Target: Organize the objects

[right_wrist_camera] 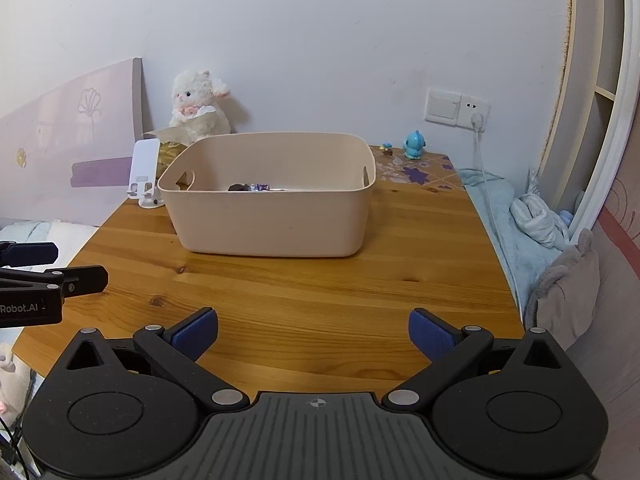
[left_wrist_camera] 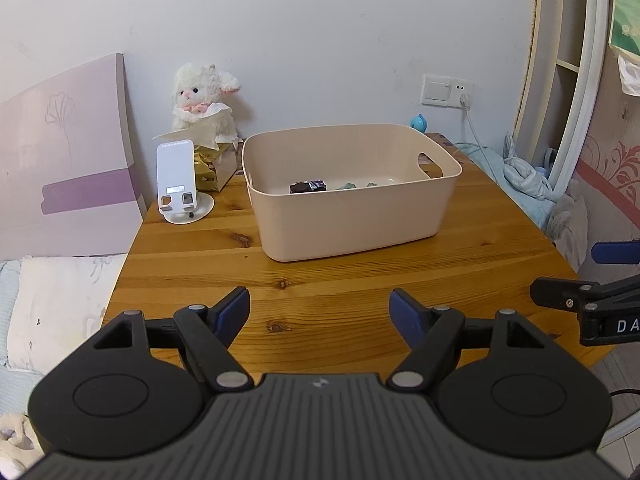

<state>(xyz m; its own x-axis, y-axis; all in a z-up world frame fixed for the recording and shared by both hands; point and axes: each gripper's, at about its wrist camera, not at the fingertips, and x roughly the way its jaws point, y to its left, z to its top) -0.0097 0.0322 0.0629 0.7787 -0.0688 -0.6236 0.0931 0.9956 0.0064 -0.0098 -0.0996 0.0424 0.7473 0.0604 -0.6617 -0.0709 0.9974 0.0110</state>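
Observation:
A beige plastic bin (left_wrist_camera: 352, 220) stands on the wooden table (left_wrist_camera: 320, 280); it also shows in the right wrist view (right_wrist_camera: 272, 220). Inside lie a dark wrapped item (left_wrist_camera: 307, 187) and small greenish pieces (left_wrist_camera: 347, 186); the right wrist view shows only the tops of the contents (right_wrist_camera: 250, 187). My left gripper (left_wrist_camera: 320, 312) is open and empty, low over the table's front, well short of the bin. My right gripper (right_wrist_camera: 313, 334) is open and empty, also over the front of the table. Each gripper shows at the edge of the other's view.
A white phone stand (left_wrist_camera: 178, 184), a tissue box (left_wrist_camera: 212, 168) and a plush lamb (left_wrist_camera: 202, 98) stand at the back left. A blue figurine (right_wrist_camera: 415, 145) and a tiny toy (right_wrist_camera: 386, 149) sit at the back right. A bed lies left, blankets (right_wrist_camera: 532, 220) right.

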